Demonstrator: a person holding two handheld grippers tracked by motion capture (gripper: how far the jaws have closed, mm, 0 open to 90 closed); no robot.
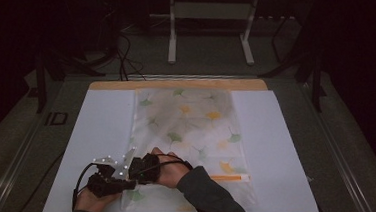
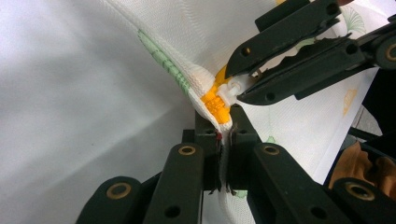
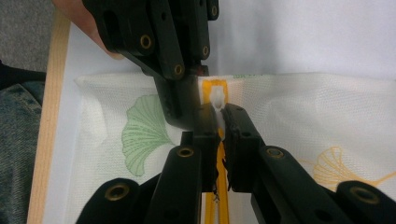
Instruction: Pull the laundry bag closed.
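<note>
A translucent zip pouch [image 1: 188, 131] printed with green and yellow ginkgo leaves lies on a white mat [image 1: 95, 137]. Its orange zipper [image 1: 229, 177] runs along the near edge. Both grippers meet at the pouch's near left corner. My left gripper [image 1: 123, 183] [image 2: 225, 128] is shut on the fabric edge of the pouch [image 2: 187, 42] right beside the zipper's orange end [image 2: 215, 100]. My right gripper [image 1: 137, 173] [image 3: 219, 114] is shut on the white zipper pull [image 3: 217, 98] [image 2: 231, 88]. In the right gripper view the left gripper [image 3: 180, 88] comes down from the top, touching the pouch [image 3: 299, 112].
The mat covers a wooden table [image 1: 174, 82] whose edge shows at the far and near sides. Beyond it stand a white frame's legs [image 1: 172, 37] and cables [image 1: 127, 55] on a dark floor. The mat's right part [image 1: 274, 145] is bare.
</note>
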